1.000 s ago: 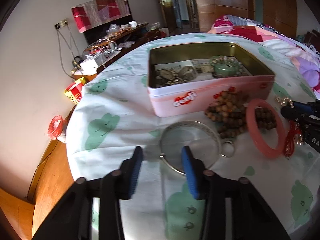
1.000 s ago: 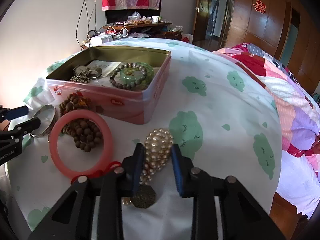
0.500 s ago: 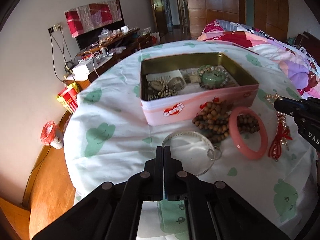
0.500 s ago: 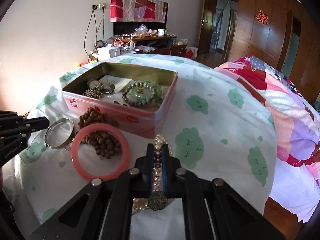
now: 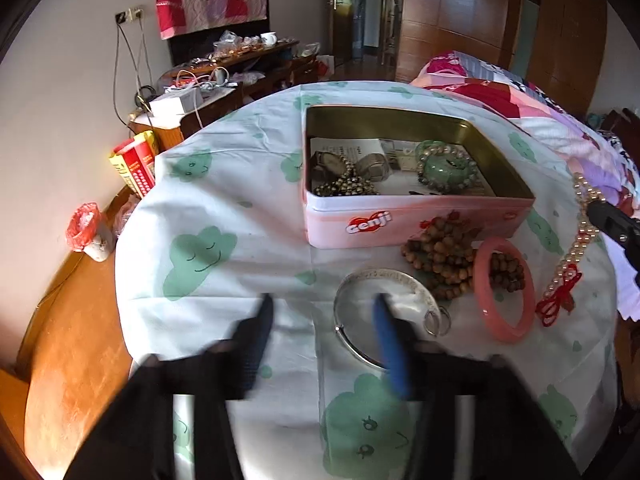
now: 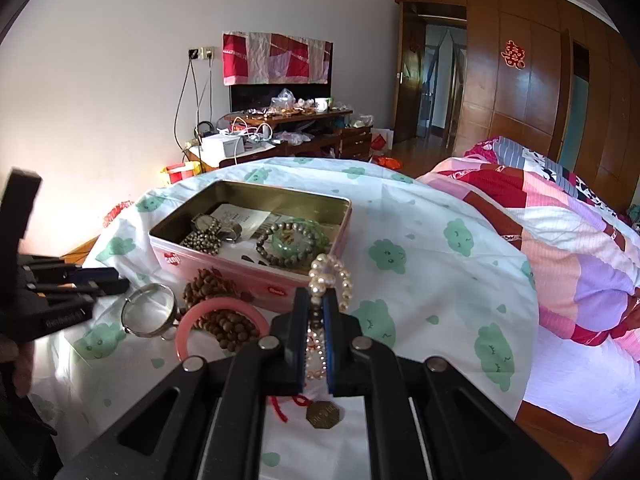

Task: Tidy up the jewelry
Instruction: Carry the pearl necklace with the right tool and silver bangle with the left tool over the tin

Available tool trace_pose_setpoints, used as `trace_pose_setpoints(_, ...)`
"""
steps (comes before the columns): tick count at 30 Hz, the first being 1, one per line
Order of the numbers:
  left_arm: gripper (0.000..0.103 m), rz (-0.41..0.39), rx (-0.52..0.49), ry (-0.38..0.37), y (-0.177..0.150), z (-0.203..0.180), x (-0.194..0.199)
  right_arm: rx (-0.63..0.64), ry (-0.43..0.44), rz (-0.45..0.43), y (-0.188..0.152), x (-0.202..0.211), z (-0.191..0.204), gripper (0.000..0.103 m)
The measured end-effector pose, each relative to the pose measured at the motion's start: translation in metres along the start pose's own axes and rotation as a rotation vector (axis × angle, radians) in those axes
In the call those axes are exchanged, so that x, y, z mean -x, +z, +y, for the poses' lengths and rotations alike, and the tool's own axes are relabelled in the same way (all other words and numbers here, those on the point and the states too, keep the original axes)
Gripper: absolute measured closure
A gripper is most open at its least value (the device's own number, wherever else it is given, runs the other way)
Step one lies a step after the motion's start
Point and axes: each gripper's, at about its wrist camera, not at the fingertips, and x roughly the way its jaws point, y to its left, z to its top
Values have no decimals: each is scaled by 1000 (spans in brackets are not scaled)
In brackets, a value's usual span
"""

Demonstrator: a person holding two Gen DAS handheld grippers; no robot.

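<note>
An open pink tin (image 5: 416, 220) (image 6: 256, 276) on the round table holds watches, a beaded chain and a green bead bracelet (image 5: 446, 168). In front of it lie a silver bangle (image 5: 384, 312), brown wooden beads (image 5: 444, 264) and a pink bangle (image 5: 504, 288). My right gripper (image 6: 316, 300) is shut on a pearl necklace (image 6: 330, 280) and holds it lifted, its red tassel and brass charm (image 6: 322, 414) hanging down. My left gripper (image 5: 324, 312) is open and empty, its right finger over the silver bangle.
The table has a white cloth with green clouds (image 5: 200, 248). A bed with a colourful quilt (image 6: 560, 240) stands to the right. A cluttered wooden desk (image 6: 288, 128) stands by the far wall. The wooden floor (image 5: 72, 320) drops off at left.
My right gripper closed on the pearl necklace and has raised it off the cloth. My left gripper shut half a second ago and has now opened wide.
</note>
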Motion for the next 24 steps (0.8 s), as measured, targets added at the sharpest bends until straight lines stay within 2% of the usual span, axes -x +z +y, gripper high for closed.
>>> trace_pose_setpoints(6,47,21,-64,55,2,-11,-18,4,9,3,-3,-2,3,95)
trace_pose_setpoints(10,47,20,-82,52,0,-14,-19,-3,15,-39,1,8,3,95)
trace_pose_setpoints(12,54,18,-103,53,-2,-18,-19,-12,14,-63,5,14,1,95)
trace_pose_setpoints(14,87,29,-128,42,-4,-20,-20,-20,21,-74,7,17,0,95)
trace_pose_setpoints(16,95,32,-139,35,-4,-23,-20,-22,25,-84,8,18,1,95)
trace_pose_setpoints(19,99,28,-127,26,-5,-19,-16,-21,17,-78,7,15,0,95)
trace_pose_setpoints(24,99,2,-93,14,-1,-8,-3,-48,6,-79,6,13,-8,95)
